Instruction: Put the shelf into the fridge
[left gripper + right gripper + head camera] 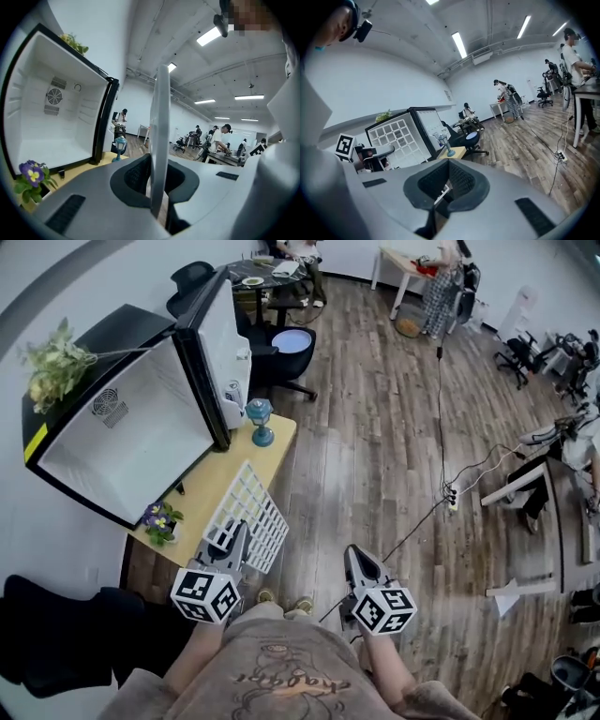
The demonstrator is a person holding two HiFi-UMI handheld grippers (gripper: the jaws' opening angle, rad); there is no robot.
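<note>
The white wire shelf [247,512] hangs tilted over the front end of the wooden table [217,479], with my left gripper [233,532] shut on its near edge. In the left gripper view the shelf [161,136] stands edge-on as a pale upright bar between the jaws. The small fridge [122,432] sits on the table to the left, its door [223,348] swung wide and its white inside [51,122] bare. My right gripper [356,557] hovers over the floor to the right of the shelf, shut, with nothing in it. From there the shelf [393,137] shows in front of the fridge.
A blue lantern ornament [260,420] stands on the table by the fridge door. A pot of purple flowers [160,519] sits at the table's near left edge. A black office chair [286,352] stands beyond the table. Cables [448,493] cross the wooden floor; people work at far desks.
</note>
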